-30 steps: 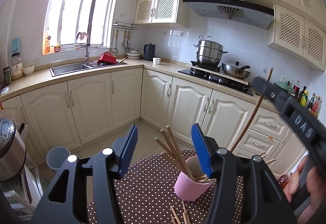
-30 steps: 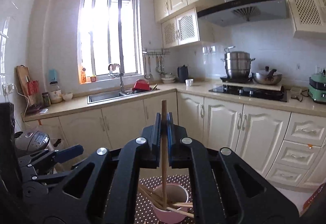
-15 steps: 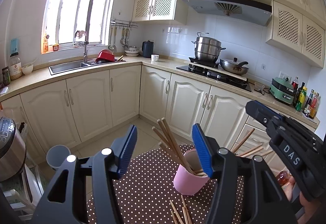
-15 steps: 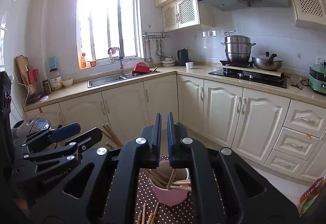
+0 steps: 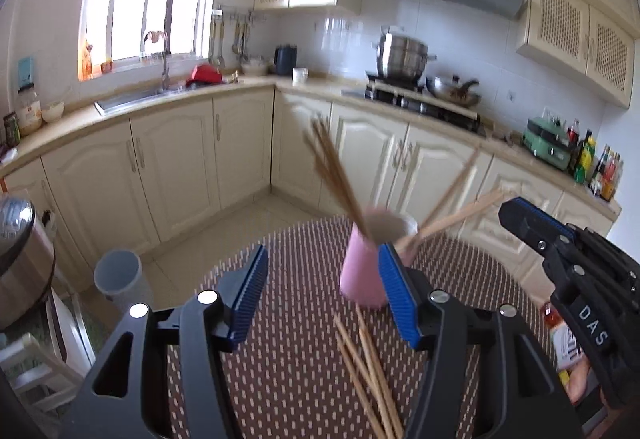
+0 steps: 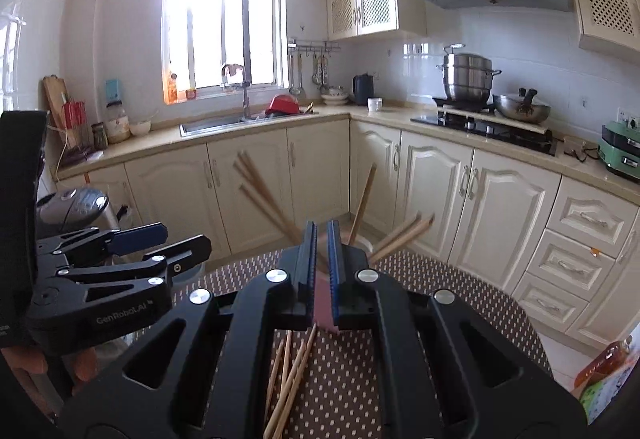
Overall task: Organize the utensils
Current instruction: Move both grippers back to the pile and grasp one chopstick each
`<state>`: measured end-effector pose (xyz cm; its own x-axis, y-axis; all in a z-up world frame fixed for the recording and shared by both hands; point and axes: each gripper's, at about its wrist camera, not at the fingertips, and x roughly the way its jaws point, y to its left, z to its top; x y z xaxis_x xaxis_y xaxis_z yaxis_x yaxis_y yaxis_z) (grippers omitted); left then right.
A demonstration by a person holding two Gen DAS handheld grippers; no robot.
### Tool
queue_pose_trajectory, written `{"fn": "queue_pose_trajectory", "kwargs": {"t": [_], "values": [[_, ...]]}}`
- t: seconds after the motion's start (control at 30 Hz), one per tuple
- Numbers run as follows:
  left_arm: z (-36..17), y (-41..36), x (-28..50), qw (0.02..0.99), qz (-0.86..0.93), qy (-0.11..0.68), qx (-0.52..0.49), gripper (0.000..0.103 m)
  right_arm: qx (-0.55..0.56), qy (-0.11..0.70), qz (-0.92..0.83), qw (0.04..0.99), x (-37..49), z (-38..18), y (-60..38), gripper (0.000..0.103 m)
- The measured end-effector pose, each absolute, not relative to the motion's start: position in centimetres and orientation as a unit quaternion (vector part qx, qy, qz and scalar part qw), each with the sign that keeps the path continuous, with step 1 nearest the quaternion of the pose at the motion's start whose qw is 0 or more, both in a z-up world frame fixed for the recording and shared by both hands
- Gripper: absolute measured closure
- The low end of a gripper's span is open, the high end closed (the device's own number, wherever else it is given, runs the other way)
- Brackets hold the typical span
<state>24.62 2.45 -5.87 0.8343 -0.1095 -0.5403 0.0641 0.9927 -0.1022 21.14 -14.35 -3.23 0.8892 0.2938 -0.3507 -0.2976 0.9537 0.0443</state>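
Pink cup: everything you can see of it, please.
The pink cup is plain, matte, plastic or ceramic by its look, widening toward the base, pale inside. It stands upright on the dotted tablecloth, near the far edge. Wooden chopsticks lean out of it, some left, some right. More chopsticks lie loose on the cloth in front; whether they touch it is unclear. Neither gripper touches it.

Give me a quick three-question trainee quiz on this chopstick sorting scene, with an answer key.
1. True or false: the right gripper holds a chopstick.
2. Where do the loose chopsticks lie? A) on the dotted tablecloth in front of the pink cup B) in the sink C) on the stove
3. Fill in: the left gripper has its jaws ____.

Key: 1 false, shut and empty; 2 A; 3 open.
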Motion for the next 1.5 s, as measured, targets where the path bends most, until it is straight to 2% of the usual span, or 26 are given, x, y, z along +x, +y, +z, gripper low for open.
{"fn": "queue_pose_trajectory", "kwargs": {"t": [0.37, 0.63, 1.23, 1.3, 1.5], "values": [[-15.4, 0.8, 23.8, 0.911, -0.048, 0.409, -0.009, 0.046, 0.011, 0.287, 0.151, 0.946, 20.3, -12.4, -15.0, 0.096], [-19.6, -1.4, 25.1, 0.888, -0.046, 0.457, 0.018, 0.046, 0.033, 0.329, 0.151, 0.931, 20.5, -15.9, -15.6, 0.096], [-21.3, -2.0, 28.2, 0.880, -0.044, 0.471, 0.035, 0.046, 0.069, 0.380, 0.184, 0.904, 22.7, -17.9, -16.0, 0.096], [-21.4, -1.7, 28.1, 0.883, -0.043, 0.467, 0.039, 0.056, 0.069, 0.386, 0.189, 0.900, 23.0, -18.0, -15.6, 0.096], [-21.2, -0.7, 27.9, 0.883, -0.045, 0.467, 0.032, 0.074, 0.068, 0.406, 0.199, 0.889, 23.9, -18.8, -14.5, 0.096]]}}
